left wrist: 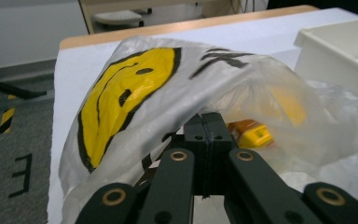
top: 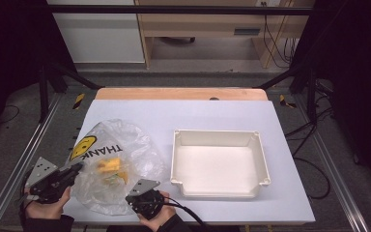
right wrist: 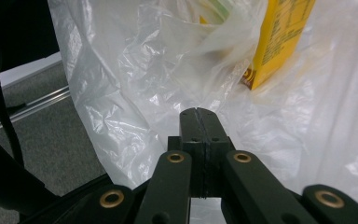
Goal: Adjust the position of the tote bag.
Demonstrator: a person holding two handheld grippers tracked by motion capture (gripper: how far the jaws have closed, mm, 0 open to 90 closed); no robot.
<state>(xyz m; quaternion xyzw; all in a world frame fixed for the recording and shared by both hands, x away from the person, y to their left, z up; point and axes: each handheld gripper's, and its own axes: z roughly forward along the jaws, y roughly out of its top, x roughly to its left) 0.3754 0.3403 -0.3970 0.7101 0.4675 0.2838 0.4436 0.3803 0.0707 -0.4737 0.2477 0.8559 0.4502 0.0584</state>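
Note:
A thin, see-through plastic bag (top: 125, 145) printed with a yellow smiley face lies on the left half of the white table. Inside it are a yellow box (top: 108, 165) and other small items. My left gripper (top: 77, 167) sits at the bag's left edge. In the left gripper view its jaws (left wrist: 209, 119) are shut, and the bag film (left wrist: 121, 93) rises like a tent from the tips. My right gripper (top: 137, 189) is at the bag's near edge. Its jaws (right wrist: 199, 112) are shut with crinkled film (right wrist: 135, 93) gathered at the tips, and the yellow box (right wrist: 279, 42) shows beyond.
An empty white plastic tray (top: 220, 135) stands on the right half of the table, its corner visible as the tray (left wrist: 335, 51) in the left gripper view. Metal rails run along both sides of the table. Grey floor lies to the left.

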